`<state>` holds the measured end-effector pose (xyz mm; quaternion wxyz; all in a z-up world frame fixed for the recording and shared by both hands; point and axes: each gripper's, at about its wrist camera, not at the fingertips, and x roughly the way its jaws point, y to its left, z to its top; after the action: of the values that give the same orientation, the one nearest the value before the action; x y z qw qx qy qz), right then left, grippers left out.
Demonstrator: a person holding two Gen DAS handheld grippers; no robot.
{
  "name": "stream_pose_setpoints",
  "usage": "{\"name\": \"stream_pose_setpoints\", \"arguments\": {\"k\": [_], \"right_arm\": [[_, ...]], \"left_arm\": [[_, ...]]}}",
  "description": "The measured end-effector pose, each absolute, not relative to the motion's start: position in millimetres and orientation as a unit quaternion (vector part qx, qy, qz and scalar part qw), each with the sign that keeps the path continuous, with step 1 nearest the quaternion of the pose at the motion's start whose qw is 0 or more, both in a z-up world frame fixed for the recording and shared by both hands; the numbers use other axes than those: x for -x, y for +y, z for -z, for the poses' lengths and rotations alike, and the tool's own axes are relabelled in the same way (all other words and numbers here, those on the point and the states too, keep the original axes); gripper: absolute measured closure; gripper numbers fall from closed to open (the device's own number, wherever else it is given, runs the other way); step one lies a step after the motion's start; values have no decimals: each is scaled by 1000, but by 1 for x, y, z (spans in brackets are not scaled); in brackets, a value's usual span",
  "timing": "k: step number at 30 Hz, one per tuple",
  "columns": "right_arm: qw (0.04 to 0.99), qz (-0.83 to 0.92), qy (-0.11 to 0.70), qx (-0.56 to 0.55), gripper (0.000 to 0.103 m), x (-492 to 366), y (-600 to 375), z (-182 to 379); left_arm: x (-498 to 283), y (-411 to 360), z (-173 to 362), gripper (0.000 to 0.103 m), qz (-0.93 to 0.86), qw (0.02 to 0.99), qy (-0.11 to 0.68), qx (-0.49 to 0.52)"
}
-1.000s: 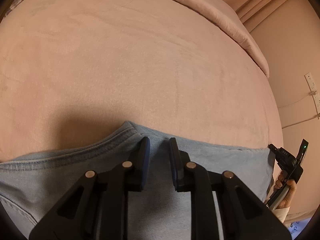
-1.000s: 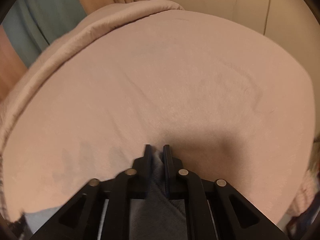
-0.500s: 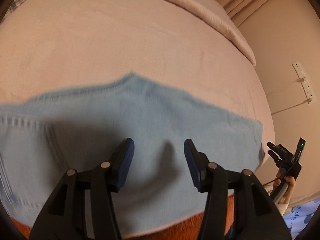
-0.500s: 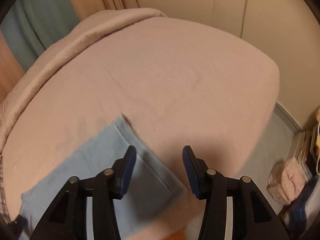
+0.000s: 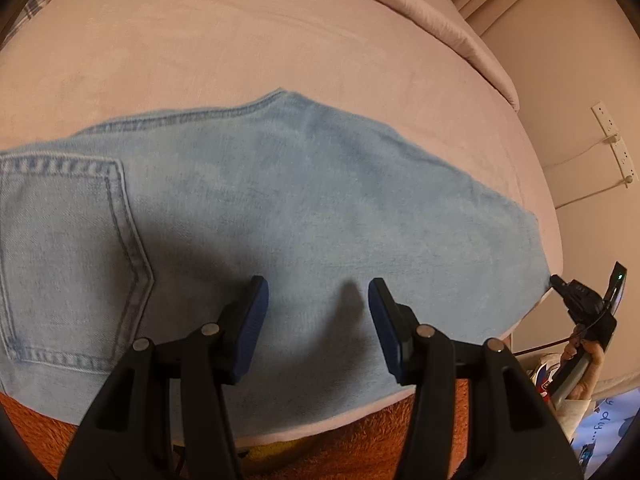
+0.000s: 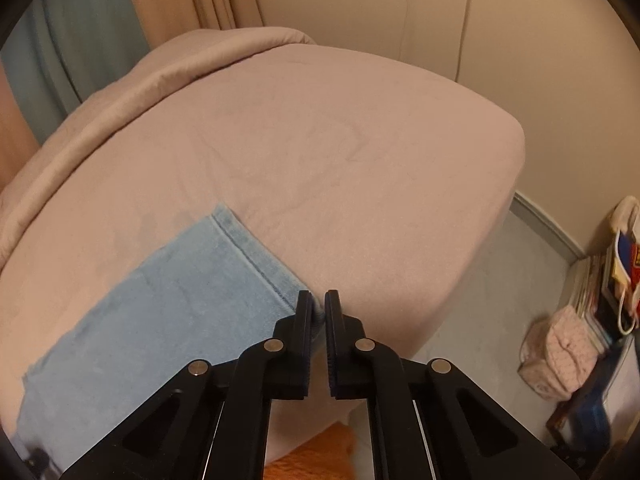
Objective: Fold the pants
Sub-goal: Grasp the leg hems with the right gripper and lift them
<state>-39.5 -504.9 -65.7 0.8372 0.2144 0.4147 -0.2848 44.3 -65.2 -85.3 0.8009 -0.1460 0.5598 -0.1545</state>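
Left tongs (image 5: 316,300) spread above the flat pants (image 5: 280,208), right tongs (image 6: 319,304) pinching their hem corner.

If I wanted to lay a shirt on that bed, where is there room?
The pink bedsheet lies bare beyond the light blue denim pants, up to the rolled pink duvet. The near edge is crowded: pants, the open left claw and the right claw.

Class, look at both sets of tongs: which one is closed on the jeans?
The right tongs, nearly shut on the hem corner of the jeans. The left tongs are spread wide above the cloth.
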Motion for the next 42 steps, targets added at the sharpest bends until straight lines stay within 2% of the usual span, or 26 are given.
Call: {"name": "stream_pose_setpoints", "arguments": {"k": [6,11,13,15,17,21,26,35,37,38,39,42], "right_arm": [[827,288,429,-224,98,38,-508,90],[827,291,424,-225,97,43,-507,87],[830,291,417,-232,90,50,-506,83],[830,290,406,-249,62,60,-505,80],[836,280,386,-272,53,73,-505,76],[838,254,373,-307,53,86,-501,80],[824,212,380,-362,53,82,-499,106],[834,217,346,-371,51,59,-505,112],[836,221,337,-373,61,55,-507,111],[836,222,335,-374,76,53,-507,111],[834,220,335,-380,83,49,-507,111],[837,221,328,-378,87,45,-502,102]], "left_arm": [[-44,-74,80,51,147,800,564,141],[-40,-73,77,45,145,802,562,144],[-38,-73,76,41,143,802,562,142],[-36,-73,73,30,146,803,560,139],[-34,-73,71,23,145,808,555,134],[-30,-72,66,18,141,818,543,129],[-26,-70,65,17,140,818,542,133],[-21,-65,63,17,132,820,539,139],[-19,-63,63,17,131,821,538,141],[-18,-62,63,17,130,821,537,142],[-17,-62,63,17,130,821,537,143],[-15,-57,61,17,126,822,536,142]]}}
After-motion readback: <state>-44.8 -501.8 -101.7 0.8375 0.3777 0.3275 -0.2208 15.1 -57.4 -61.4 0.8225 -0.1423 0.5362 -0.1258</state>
